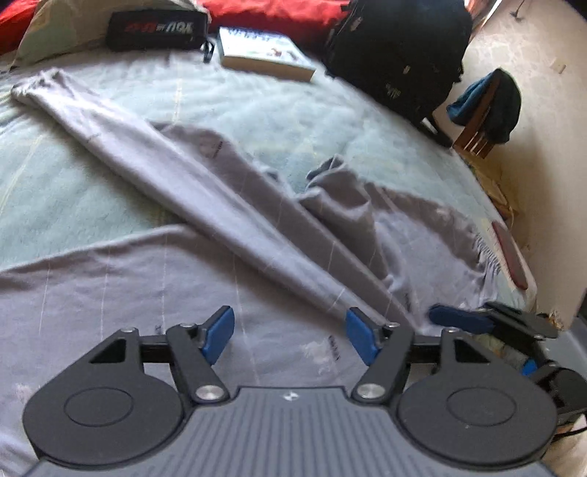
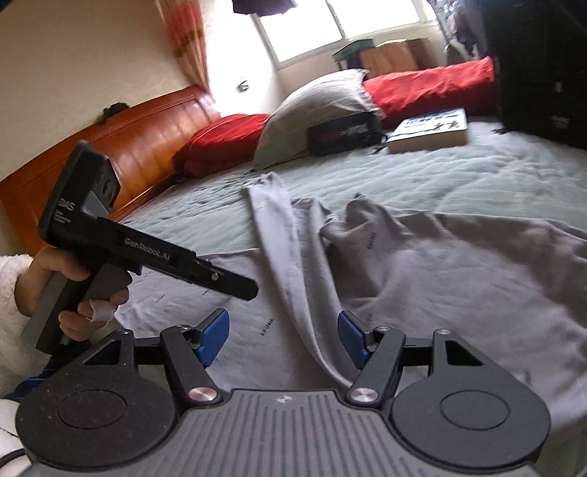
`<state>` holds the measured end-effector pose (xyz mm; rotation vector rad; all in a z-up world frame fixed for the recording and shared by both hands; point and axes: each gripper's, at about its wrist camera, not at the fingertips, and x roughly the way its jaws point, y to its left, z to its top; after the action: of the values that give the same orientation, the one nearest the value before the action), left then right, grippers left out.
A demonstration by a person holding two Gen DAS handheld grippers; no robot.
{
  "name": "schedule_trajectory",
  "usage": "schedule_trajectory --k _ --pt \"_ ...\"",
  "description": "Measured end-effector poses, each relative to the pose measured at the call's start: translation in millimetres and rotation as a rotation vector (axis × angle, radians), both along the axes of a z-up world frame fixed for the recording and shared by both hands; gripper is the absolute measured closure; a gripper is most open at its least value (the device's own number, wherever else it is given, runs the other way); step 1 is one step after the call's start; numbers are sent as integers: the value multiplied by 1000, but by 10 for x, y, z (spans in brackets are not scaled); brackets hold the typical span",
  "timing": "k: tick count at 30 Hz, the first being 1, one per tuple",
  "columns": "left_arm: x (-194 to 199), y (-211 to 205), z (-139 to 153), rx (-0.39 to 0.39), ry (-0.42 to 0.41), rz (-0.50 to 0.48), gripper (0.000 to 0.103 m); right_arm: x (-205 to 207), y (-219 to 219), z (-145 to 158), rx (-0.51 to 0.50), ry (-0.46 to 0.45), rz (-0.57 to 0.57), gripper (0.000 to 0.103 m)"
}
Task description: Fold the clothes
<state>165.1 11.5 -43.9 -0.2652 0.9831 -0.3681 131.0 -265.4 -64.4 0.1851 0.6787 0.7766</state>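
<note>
two grippers hover over a grey shirt (image 1: pixel 227 205) spread on the bed (image 1: pixel 256 110). left gripper (image 1: pixel 290 339): jaws spread, nothing between the pads, lower centre of the left view. right gripper (image 2: pixel 282 339): jaws spread, with a folded sleeve (image 2: pixel 290 264) running below them from lower centre to upper centre, not pinched. a book (image 2: pixel 433 130) and pillow (image 2: pixel 315 110) lie at the top of the right view. a hand (image 2: pixel 73 293) at the left edge holds the left gripper.

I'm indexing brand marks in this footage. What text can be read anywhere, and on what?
"GenRobot.AI": side of the left gripper.
"DAS": its rear housing.
Black pouch: inverted print, blurred, unreadable.
Book cover: blurred.
Grey garment: small printed marks, too small.
</note>
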Motion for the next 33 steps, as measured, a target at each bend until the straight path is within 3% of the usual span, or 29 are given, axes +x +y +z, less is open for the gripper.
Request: schedule_trajectory --k 4,10,19,25,33 --pt "99 71 -18 -92 27 15 34 185 116 -79 26 59 66 32" --pt "279 140 -152 -123 81 47 34 448 303 -218 37 127 118 32" --pt "440 282 -295 -228 106 103 32 745 549 -224 90 182 199 27" --pt "512 336 -346 -269 109 123 31 600 654 -241 156 226 307 25" --pt "667 476 -446 -350 71 188 31 378 435 -249 155 222 272 24"
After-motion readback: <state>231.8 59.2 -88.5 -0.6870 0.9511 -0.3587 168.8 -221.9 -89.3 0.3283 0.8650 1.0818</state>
